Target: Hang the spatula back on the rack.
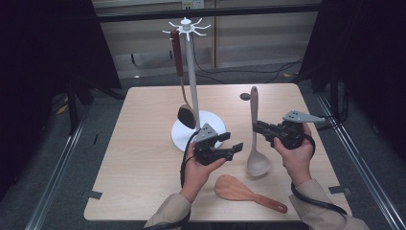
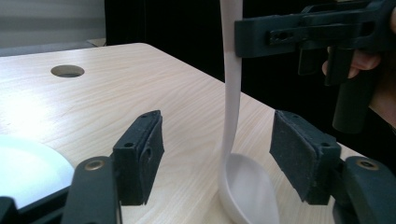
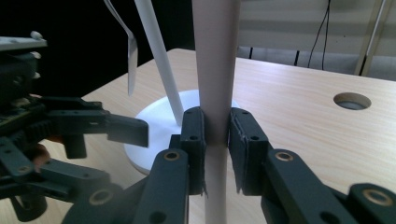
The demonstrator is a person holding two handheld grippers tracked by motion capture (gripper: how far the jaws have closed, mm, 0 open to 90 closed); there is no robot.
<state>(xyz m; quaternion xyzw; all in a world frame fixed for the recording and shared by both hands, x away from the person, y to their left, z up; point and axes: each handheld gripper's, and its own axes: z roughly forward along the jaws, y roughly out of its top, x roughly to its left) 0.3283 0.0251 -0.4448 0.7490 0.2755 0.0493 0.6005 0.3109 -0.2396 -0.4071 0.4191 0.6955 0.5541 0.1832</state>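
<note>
Wooden spatula [image 1: 246, 192] lies flat at bottom centre of the high view, nearest the table edge, handle pointing lower right, touched by neither gripper.

Just above it, the grey ladle [image 1: 255, 143]: bowl resting on the table [image 1: 143, 158], handle standing up toward the top of the frame. Right gripper [image 1: 258, 128] is clenched on the ladle handle at mid-length (right gripper view confirms it: both pads pressed flat against the handle [image 3: 212, 93]).

Left gripper [image 1: 237, 149] sits left of the ladle bowl, jaws pointing right at it. In the left gripper view the ladle [image 2: 233, 121] stands between the two pads [image 2: 140, 154], gap visible on both sides, so no contact; jaws released, not grasping anything. Right gripper [image 2: 240, 38] shows upper right there, clamped on the handle.

Further back, centre of the high view: white utensil stand [image 1: 192, 86] on its round base, hooks on top. A dark ladle with brown handle [image 1: 181, 81] hangs from one hook, bowl just above the base.

Cable hole [image 1: 245, 96] in the tabletop sits left of the grey handle's tip.
</note>
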